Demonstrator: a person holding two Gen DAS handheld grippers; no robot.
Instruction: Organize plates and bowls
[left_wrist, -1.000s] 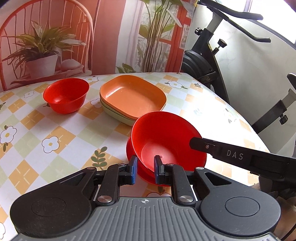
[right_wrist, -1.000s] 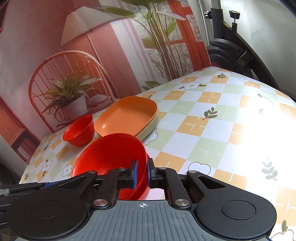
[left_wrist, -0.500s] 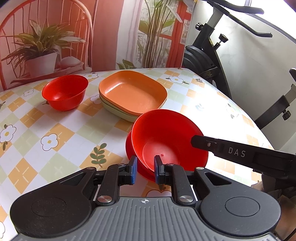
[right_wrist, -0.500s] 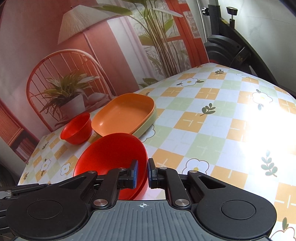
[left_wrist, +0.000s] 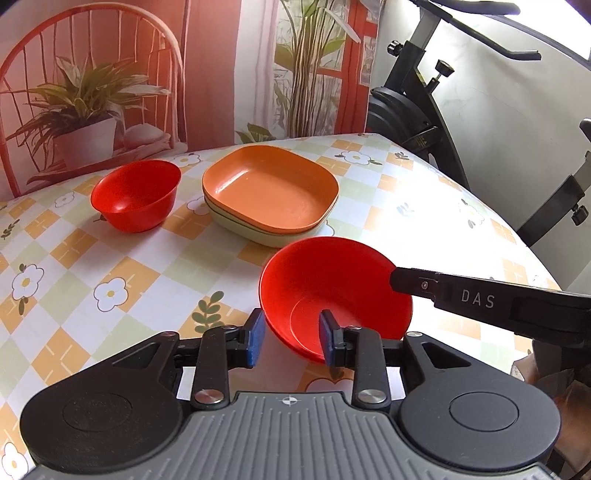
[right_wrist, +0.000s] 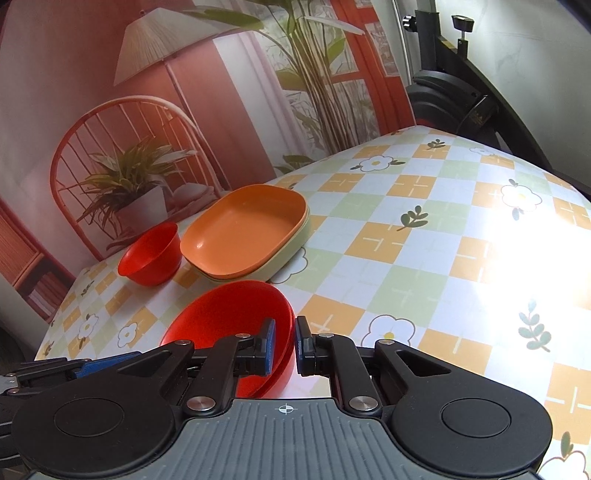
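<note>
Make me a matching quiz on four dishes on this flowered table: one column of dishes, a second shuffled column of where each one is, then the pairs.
Dishes
1. small deep red plastic bowl
2. orange rounded-rectangular plate
3. pale green plate
4. wide shallow red plastic bowl

Places
A. bottom of the plate stack
B. rim pinched in the jaws of the right gripper
C. standing alone, left of the plates
D. top of the plate stack

Pairs: 1-C, 2-D, 3-A, 4-B

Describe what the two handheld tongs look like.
Both the left tongs and the right tongs look alike: matte black linkage arms with silver rivets, blue pads on the fingertips, and a ribbed grey base bearing a small crosshair mark. One finger shows white "DAS" lettering. No cables or sleeves are visible.
</note>
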